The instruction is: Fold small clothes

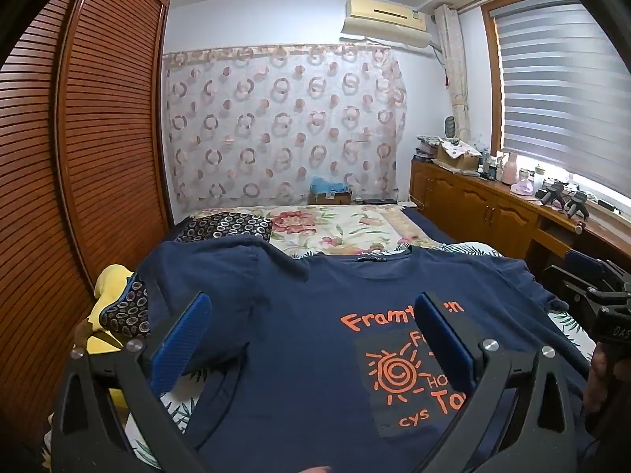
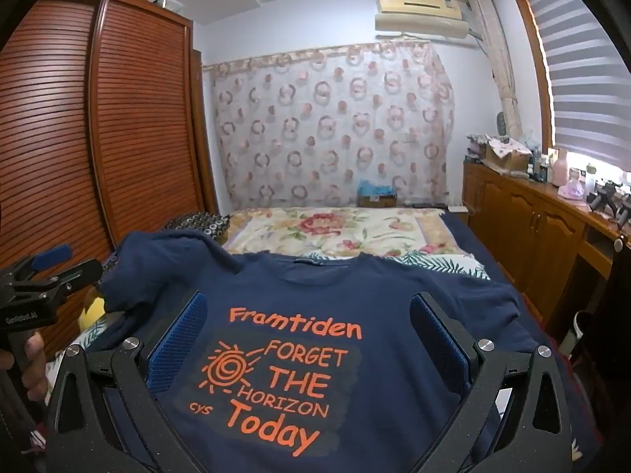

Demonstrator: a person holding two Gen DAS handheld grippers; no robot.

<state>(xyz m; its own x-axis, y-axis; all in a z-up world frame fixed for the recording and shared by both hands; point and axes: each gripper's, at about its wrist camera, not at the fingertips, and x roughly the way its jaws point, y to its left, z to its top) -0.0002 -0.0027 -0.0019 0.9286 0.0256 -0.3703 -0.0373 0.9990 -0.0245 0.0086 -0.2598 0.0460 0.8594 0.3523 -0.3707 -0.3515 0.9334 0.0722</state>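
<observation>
A navy T-shirt [image 1: 307, 323] [image 2: 355, 287] with orange lettering and a sun drawing lies front up on the bed, collar toward the far end. Its left sleeve is bunched up over a pile. My left gripper [image 1: 311, 315] hovers above the shirt's left half, jaws wide open, nothing between the blue pads [image 1: 185, 339]. My right gripper [image 2: 309, 311] hangs above the print, also wide open and holding nothing. Each gripper shows at the edge of the other's view: the right gripper [image 1: 591, 287], the left gripper [image 2: 51, 264].
A floral bedspread [image 1: 335, 224] covers the far bed. Dark patterned cloth [image 1: 228, 226] and a yellow item [image 1: 112, 280] lie at the left. A louvred wooden wardrobe [image 1: 98, 138] stands left, a cluttered wooden sideboard [image 1: 493, 201] right under the window.
</observation>
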